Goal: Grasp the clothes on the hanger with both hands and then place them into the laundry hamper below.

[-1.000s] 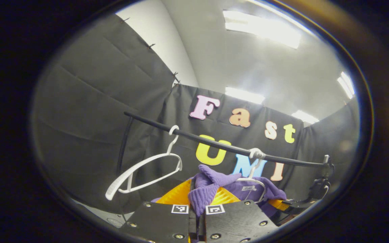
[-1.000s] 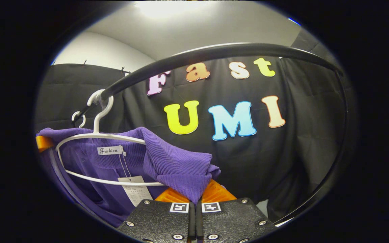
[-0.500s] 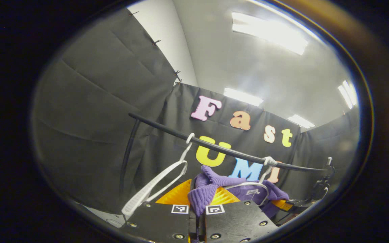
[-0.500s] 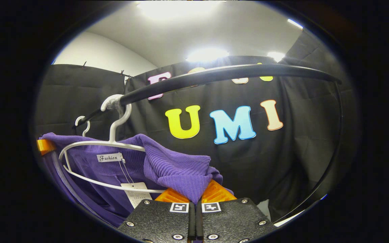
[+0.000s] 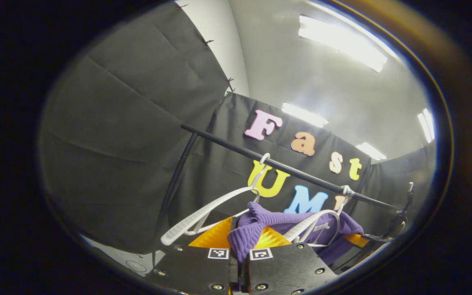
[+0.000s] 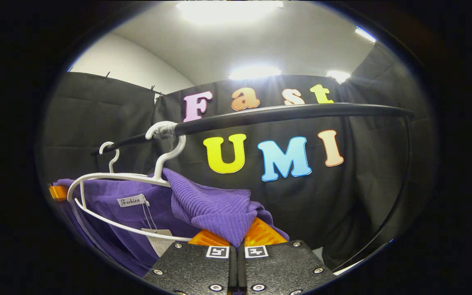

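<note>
Left gripper (image 5: 239, 249): its jaws are closed tight on a bunched fold of the purple garment (image 5: 260, 223), which rises from between the fingers and runs away to the right toward the white hanger (image 5: 316, 223) it hangs on. An empty hanger (image 5: 207, 213) hangs just left of it on the same black rail (image 5: 277, 166). Right gripper (image 6: 237, 246): its jaws are likewise clamped on a ribbed fold of the garment (image 6: 215, 209), with the rest of the cloth stretching left across the hanger (image 6: 109, 192), whose hook sits on the rail (image 6: 285, 112) above. The relation that governs the coming move: the garment's long axis lies across the hanger from one gripper to the other, each holding an end at about equal reach, and the hanger's frame passes through the cloth between them. In my judgement both ends must clear that frame before anything can descend to the hamper below. Against one second ago, in the left gripper view the rail and both hangers have shifted right, the empty one now close to the fold; in the right gripper view the rail has dropped from above the letters to between their rows. Both grips are unchanged.
</note>
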{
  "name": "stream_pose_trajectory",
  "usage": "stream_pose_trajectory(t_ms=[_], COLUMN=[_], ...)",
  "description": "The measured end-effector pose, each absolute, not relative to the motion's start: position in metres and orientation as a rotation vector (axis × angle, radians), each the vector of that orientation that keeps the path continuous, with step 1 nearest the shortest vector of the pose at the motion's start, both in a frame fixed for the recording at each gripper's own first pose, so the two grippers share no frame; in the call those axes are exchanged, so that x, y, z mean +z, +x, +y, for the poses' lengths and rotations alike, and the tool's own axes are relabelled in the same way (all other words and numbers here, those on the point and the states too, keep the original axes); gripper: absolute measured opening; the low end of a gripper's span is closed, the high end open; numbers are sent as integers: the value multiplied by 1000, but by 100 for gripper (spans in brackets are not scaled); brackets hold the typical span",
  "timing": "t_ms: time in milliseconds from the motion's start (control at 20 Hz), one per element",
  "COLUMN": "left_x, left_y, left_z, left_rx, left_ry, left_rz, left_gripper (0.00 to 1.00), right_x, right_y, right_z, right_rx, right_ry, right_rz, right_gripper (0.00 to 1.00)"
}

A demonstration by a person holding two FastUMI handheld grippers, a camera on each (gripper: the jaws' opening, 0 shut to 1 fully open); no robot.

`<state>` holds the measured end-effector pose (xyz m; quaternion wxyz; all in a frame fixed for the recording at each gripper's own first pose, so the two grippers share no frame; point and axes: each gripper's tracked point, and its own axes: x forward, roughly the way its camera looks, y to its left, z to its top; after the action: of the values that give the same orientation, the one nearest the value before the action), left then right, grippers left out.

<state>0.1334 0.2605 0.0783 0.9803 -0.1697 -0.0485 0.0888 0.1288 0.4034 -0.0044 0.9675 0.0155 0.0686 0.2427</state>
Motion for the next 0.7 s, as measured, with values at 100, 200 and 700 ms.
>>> stream_pose_trajectory(t_ms=[100, 200, 700], left_x=[62, 46, 9], left_y=[133, 133, 139], left_z=[261, 260, 213], left_rx=[184, 194, 228], left_ry=[-324, -311, -322], left_rz=[-82, -60, -13], left_gripper=[4, 3, 4], right_x=[-5, -5, -6], right_y=[131, 134, 158], right_z=[402, 400, 385], right_rx=[488, 492, 526], right_ry=[33, 31, -9], right_rz=[138, 134, 95], right_gripper=[0, 0, 0])
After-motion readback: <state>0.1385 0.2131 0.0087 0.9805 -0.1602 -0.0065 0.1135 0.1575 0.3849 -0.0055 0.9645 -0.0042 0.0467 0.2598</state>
